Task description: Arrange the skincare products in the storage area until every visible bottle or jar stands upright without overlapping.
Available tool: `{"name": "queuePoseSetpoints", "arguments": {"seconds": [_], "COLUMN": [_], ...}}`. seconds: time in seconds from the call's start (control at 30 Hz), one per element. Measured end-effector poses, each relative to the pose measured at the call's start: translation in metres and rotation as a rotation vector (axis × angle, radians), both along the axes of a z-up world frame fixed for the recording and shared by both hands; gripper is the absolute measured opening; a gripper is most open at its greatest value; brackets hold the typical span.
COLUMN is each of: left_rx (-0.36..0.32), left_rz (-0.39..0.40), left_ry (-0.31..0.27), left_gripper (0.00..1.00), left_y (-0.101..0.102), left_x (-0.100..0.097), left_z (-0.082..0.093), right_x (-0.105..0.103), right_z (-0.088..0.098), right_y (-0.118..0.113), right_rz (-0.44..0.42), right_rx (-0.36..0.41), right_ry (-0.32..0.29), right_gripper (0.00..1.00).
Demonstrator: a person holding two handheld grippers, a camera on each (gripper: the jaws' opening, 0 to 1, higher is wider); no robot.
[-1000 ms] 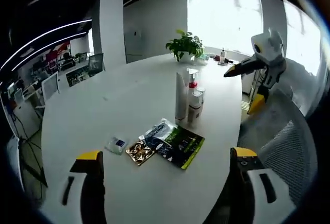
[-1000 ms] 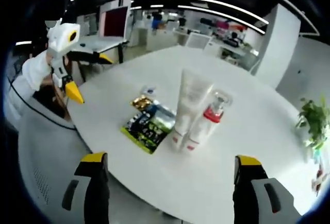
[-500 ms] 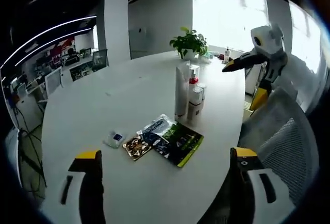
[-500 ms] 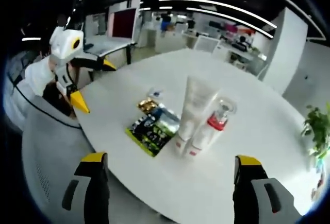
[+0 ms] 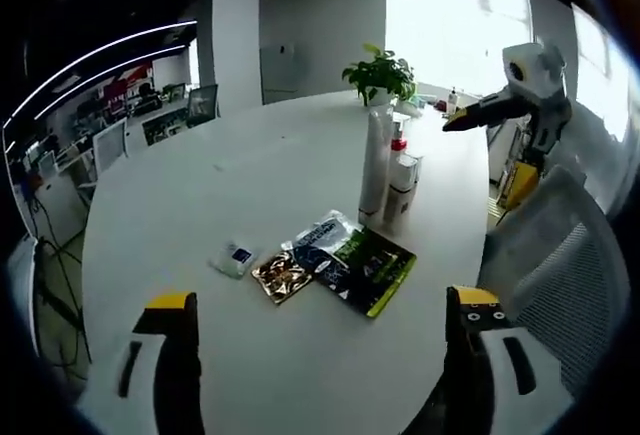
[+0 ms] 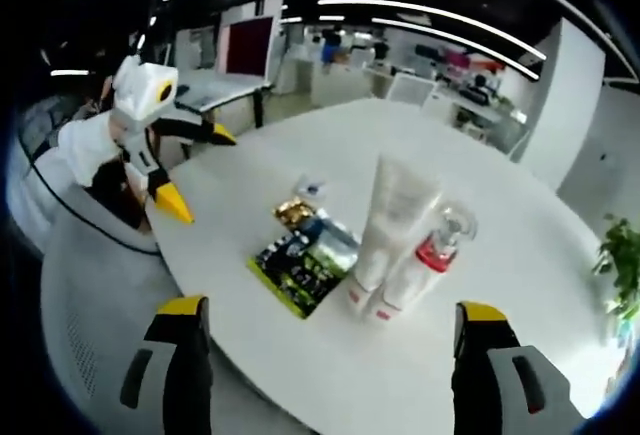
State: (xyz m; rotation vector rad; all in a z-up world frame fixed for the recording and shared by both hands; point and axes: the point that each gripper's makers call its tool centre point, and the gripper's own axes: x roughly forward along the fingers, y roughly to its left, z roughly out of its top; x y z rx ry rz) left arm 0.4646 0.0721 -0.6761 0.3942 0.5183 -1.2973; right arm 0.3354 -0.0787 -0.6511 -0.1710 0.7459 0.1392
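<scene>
A tall white tube [image 5: 376,167] [image 6: 389,217] stands upright on the round white table [image 5: 200,205] [image 6: 480,255]. Close beside it stand a pump bottle with a red collar [image 5: 397,150] [image 6: 428,258] and a short white bottle [image 5: 404,187]. Flat sachets lie in front: a green one [image 5: 367,271] [image 6: 297,275], a blue-grey one [image 5: 323,239], a gold one [image 5: 282,275] and a small white one [image 5: 233,257]. My left gripper [image 5: 320,355] is open, well short of the sachets. My right gripper [image 6: 330,355] is open near the table edge. Each gripper appears in the other's view [image 5: 500,115] [image 6: 165,170].
A potted plant [image 5: 381,77] [image 6: 622,257] and small bottles stand at the table's far side. A grey mesh chair [image 5: 560,275] sits by the table edge. Office desks and monitors [image 5: 110,135] fill the background. A person's white sleeve [image 6: 80,145] holds the other gripper.
Both cameras have drifted slightly, so the products sit a little to the right in each view. The bottles and sachets have not moved on the table. Both grippers stay open.
</scene>
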Motion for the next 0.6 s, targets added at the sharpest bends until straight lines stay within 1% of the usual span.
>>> {"name": "queuePoseSetpoints", "arguments": {"seconds": [0.1, 0.23, 0.37, 0.47, 0.53, 0.6], "left_rx": [0.006, -0.006, 0.016, 0.003, 0.009, 0.025], "left_rz": [-0.009, -0.015, -0.006, -0.009, -0.004, 0.001], "left_ry": [-0.007, 0.032, 0.033, 0.068, 0.067, 0.05], "left_gripper": [0.99, 0.99, 0.96, 0.94, 0.92, 0.9], "left_y": [-0.005, -0.014, -0.024, -0.033, -0.04, -0.043], "left_x": [0.008, 0.017, 0.034, 0.043, 0.051, 0.059], "left_z": [-0.001, -0.003, -0.013, -0.018, -0.023, -0.029], "right_x": [0.001, 0.0, -0.002, -0.004, -0.005, -0.006], "right_z": [-0.005, -0.01, -0.013, -0.014, -0.014, -0.015], "right_y": [0.003, 0.005, 0.005, 0.004, 0.005, 0.006], "right_rz": [-0.002, -0.003, -0.005, -0.013, -0.009, -0.007], "right_rx": [0.016, 0.025, 0.027, 0.033, 0.042, 0.045], "right_ry": [0.003, 0.012, 0.018, 0.015, 0.015, 0.018], "right_gripper": [1.0, 1.0, 1.0, 1.0, 1.0, 1.0]}}
